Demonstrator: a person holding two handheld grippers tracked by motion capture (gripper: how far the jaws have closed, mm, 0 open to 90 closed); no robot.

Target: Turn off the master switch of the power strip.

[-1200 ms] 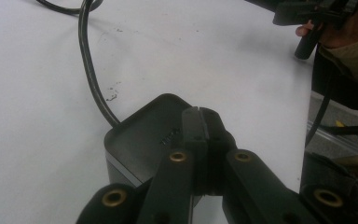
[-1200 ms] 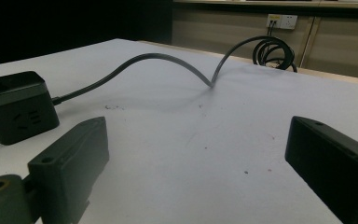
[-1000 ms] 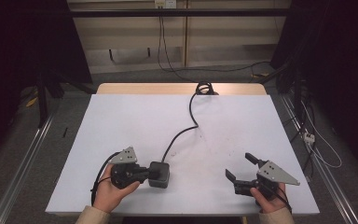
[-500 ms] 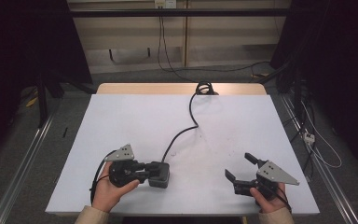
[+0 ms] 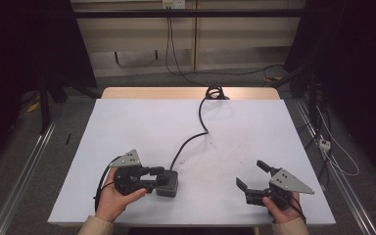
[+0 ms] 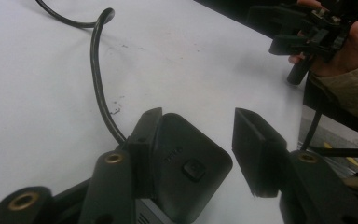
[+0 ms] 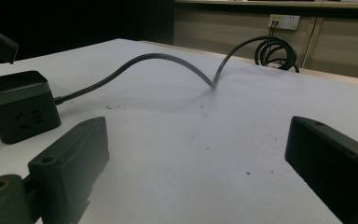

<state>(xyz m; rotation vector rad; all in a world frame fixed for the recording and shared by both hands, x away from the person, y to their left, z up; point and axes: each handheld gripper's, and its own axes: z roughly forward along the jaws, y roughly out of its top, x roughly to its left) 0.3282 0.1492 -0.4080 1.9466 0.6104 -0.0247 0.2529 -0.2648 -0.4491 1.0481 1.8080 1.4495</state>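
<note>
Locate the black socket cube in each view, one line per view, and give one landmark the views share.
High view: socket cube lies low and left of centre on the table, at the left gripper's jaw tips.
Left gripper view: cube sits bottom centre between the jaws, against one, with a gap to the other.
Right gripper view: cube lies at the left edge.
Shared landmark: the cube's black cable, running to the table's far edge.

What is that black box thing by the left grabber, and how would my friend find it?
Start at the big white table and follow the long black cable from the far edge toward the person. It ends in a small black socket cube, between the jaws of the left gripper. It's the one boxy thing lying on the table, with plug holes on one side and a button on another.
</note>
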